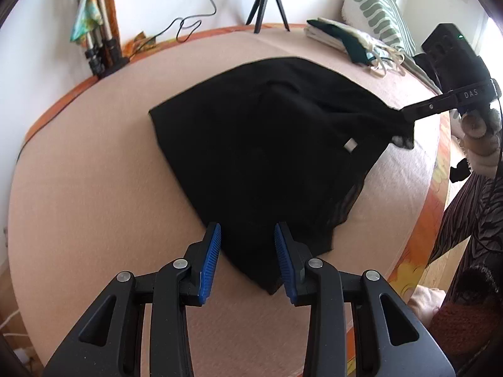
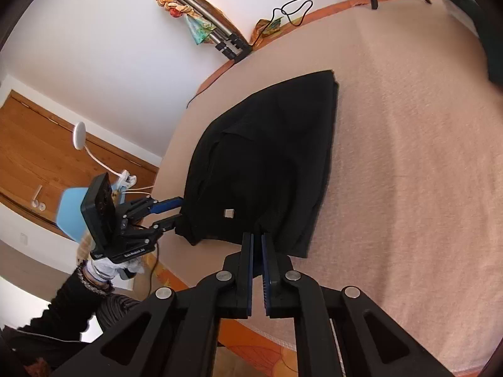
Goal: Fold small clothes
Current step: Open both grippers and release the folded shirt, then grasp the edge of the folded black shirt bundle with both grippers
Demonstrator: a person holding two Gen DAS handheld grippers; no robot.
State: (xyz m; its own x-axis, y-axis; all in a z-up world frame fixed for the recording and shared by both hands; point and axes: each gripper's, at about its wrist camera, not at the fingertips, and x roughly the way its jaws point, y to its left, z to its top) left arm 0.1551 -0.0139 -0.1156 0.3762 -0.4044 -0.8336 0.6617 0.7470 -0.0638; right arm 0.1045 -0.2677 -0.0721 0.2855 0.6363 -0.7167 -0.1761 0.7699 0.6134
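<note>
A black garment (image 1: pixel 267 144) lies on a pink-covered bed (image 1: pixel 94 188), w/ both hand-held grippers working at its near edges. In the left wrist view, the left gripper (image 1: pixel 247 260) is nearest, jaws spread wide, blue pads (image 1: pixel 210 260) flanking the garment's closest corner w/o closing on it; the same gripper shows in the right wrist view (image 2: pixel 174 210), jaws apart beside the cloth's edge, held by a gloved hand (image 2: pixel 103 271). The right gripper (image 2: pixel 257 257), seen from its own cam, has jaws pressed nearly together on the garment's near hem, a thin strip of cloth pinched between them; from the left cam it appears at far right (image 1: pixel 405 114), biting a bunched corner that pulls the fabric taut toward it. The garment is partly folded, roughly triangular, w/ a small white tag (image 1: pixel 350 144) showing near the gripped side. Beyond it, a stack of folded clothes (image 1: pixel 342 42) sits by a green-patterned pillow (image 1: pixel 374 9) at the bed's far right. A small black tripod (image 1: pixel 267 3) stands at the far edge, cable (image 1: pixel 201 15) trailing along the white wall. At far left, folded tripod legs wrapped in a colourful scarf (image 1: pixel 86 9) lean in the corner.
</note>
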